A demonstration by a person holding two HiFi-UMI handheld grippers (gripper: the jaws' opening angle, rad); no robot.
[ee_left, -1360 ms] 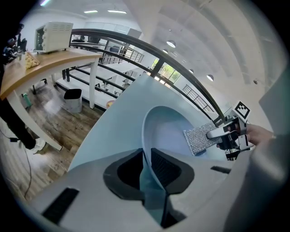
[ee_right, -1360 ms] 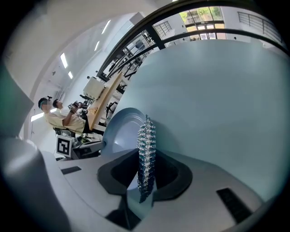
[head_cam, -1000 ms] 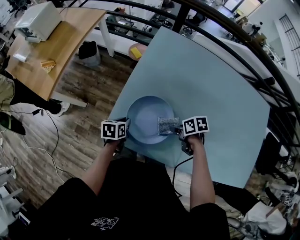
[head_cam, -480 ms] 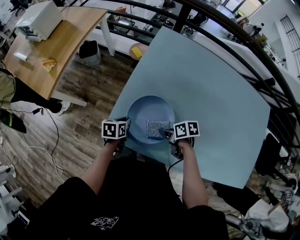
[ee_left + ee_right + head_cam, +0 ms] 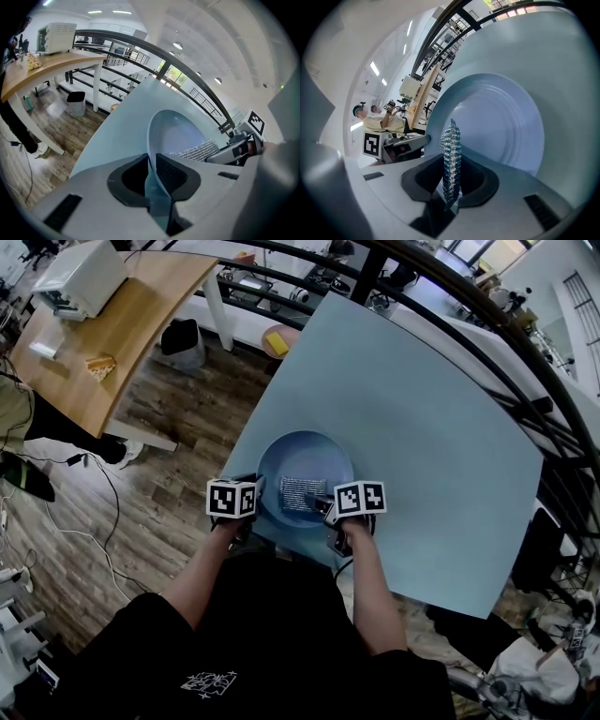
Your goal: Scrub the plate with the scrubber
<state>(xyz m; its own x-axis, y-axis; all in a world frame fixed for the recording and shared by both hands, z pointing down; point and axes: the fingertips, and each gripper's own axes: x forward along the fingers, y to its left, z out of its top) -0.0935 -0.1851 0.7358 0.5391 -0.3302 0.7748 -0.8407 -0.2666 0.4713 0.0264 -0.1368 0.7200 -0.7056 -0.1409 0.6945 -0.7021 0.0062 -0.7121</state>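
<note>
The left tongs (image 5: 152,176) are clamped on the near-left rim of the pale blue plate (image 5: 309,454), which sits on the light blue bench (image 5: 422,399) by the edge nearest the person. The right tongs (image 5: 451,187) pinch a silvery metal-mesh scrubber (image 5: 302,493) that lies on the plate's near half. Both tongs' cubes carry black-and-white square markers.

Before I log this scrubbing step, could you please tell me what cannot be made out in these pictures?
Head view: the near rim of the plate, covered by the left claw and the right claw.
Head view: the plate surface under the scrubber, which covers it.
Right gripper view: the plate's near part, cut off by that claw's own body.
Left gripper view: the gripped stretch of rim, hidden inside that claw.
</note>
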